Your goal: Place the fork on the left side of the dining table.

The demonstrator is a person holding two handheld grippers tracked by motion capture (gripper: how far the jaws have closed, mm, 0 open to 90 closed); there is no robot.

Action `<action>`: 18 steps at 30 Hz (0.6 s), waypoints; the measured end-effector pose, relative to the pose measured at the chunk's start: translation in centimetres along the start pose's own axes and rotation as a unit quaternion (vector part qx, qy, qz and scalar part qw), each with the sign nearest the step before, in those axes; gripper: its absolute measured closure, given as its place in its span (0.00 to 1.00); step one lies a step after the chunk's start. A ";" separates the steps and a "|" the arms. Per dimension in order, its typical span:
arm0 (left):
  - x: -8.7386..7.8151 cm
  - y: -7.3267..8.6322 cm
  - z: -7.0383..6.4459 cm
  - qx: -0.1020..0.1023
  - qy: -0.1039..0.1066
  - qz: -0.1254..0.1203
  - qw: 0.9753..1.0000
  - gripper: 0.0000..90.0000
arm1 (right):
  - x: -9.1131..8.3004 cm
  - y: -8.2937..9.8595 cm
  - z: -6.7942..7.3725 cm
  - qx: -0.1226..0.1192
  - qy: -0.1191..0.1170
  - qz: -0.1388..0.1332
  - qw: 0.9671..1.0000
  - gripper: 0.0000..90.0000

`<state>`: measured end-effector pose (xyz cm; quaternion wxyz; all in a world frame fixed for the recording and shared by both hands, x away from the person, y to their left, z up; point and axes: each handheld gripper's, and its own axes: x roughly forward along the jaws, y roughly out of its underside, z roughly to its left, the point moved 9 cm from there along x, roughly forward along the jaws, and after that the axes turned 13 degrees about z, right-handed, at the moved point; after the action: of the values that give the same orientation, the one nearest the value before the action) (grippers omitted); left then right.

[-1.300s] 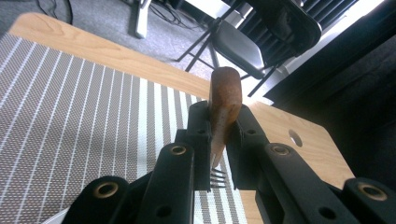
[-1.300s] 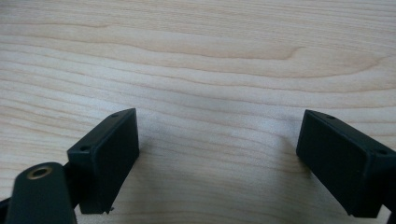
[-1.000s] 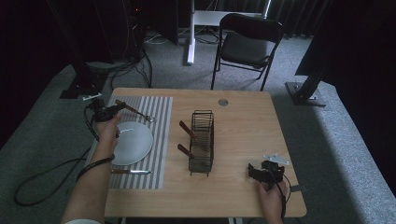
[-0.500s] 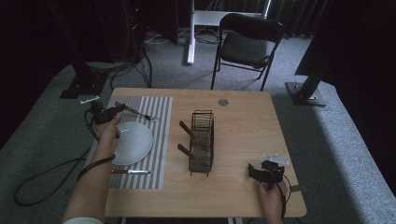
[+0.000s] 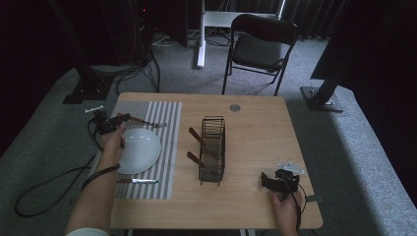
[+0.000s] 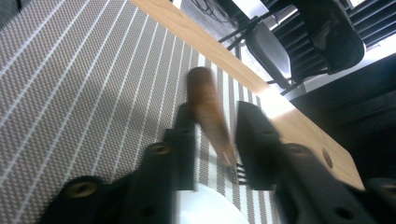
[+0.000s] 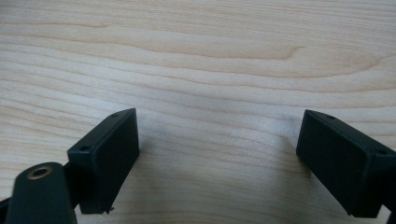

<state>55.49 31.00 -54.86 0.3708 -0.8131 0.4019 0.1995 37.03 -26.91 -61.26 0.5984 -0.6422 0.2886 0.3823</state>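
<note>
chair (image 5: 263,37) — behind table (image 5: 255,128) | cables (image 5: 133,73) — floor, far left

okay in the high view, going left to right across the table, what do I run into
Left gripper holding a wooden-handled fork → white plate on the striped placemat → black wire rack with two wooden handles sticking out → right gripper near the table's front right corner.

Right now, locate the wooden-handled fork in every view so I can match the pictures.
High view: the fork lies on the striped placemat, just beyond the white plate, at the left hand-held gripper.
Left gripper view: the fork sits centre frame between the black jaws, tines toward the camera.
Right gripper view: bare wooden table; the fork is not in it.
Shared landmark: the placemat's stripes.
</note>
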 end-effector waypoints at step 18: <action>1.9 0.9 2.1 -0.046 -0.074 0.046 0.995 0.44 | 0.0 0.0 0.0 0.002 0.001 0.000 1.000 0.14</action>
<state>55.86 31.26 -57.79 0.3523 -0.7928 0.4008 0.2943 37.01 -26.90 -61.26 0.5995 -0.6414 0.2901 0.3808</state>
